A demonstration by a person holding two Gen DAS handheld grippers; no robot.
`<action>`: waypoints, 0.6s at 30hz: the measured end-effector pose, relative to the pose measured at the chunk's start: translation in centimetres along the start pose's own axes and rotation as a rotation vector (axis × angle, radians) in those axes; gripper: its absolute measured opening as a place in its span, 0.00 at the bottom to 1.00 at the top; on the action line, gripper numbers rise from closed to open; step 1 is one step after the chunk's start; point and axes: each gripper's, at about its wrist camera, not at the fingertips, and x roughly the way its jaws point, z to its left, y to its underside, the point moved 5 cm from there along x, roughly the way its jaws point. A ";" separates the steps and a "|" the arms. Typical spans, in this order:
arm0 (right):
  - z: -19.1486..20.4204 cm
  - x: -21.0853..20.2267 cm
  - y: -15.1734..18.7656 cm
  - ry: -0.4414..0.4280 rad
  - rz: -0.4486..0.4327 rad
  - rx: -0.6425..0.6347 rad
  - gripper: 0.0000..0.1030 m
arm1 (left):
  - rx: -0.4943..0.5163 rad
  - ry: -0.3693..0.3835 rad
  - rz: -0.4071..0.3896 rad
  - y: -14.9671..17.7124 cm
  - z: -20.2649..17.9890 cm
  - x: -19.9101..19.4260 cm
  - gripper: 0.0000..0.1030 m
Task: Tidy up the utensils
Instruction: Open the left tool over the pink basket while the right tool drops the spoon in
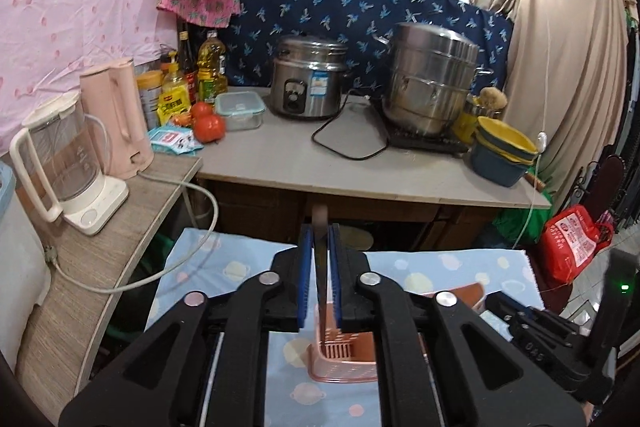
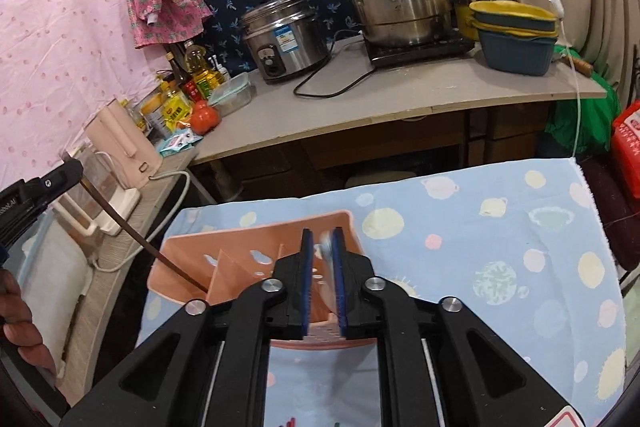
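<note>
A pink slotted utensil holder (image 2: 248,243) stands on the blue dotted cloth (image 2: 480,227), and in the left wrist view it shows just below the jaws (image 1: 344,359). My left gripper (image 1: 320,239) is above its left part with a long brown utensil (image 1: 320,223) standing between the blue pads. Thin gaps show beside it, so the jaws are slightly open. In the right wrist view that utensil (image 2: 120,223) slants down into the holder's left compartment. My right gripper (image 2: 322,247) is over the holder's right part, slightly open, with a blurred silvery utensil (image 2: 326,247) loose between the pads.
Behind the cloth runs a counter (image 1: 400,183) with a rice cooker (image 1: 308,83), a steel steamer pot (image 1: 432,83) and stacked bowls (image 1: 504,155). Two kettles (image 1: 80,147) stand on a side shelf at the left. A person's hand (image 2: 16,327) shows at the left edge.
</note>
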 end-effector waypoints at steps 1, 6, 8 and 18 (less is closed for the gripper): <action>0.0 -0.4 0.1 0.018 -0.015 -0.010 0.33 | -0.003 -0.009 0.004 0.4 0.2 0.1 0.46; -0.3 -2.6 0.8 0.031 -0.048 -0.009 0.41 | -0.007 -0.062 0.011 1.9 1.2 -0.4 0.57; -0.4 -3.9 1.5 0.025 -0.050 -0.005 0.42 | -0.011 -0.073 0.024 2.7 1.6 -0.9 0.57; -0.1 -10.0 8.0 0.029 -0.018 0.002 0.46 | 0.001 -0.119 0.099 9.0 2.6 -5.7 0.57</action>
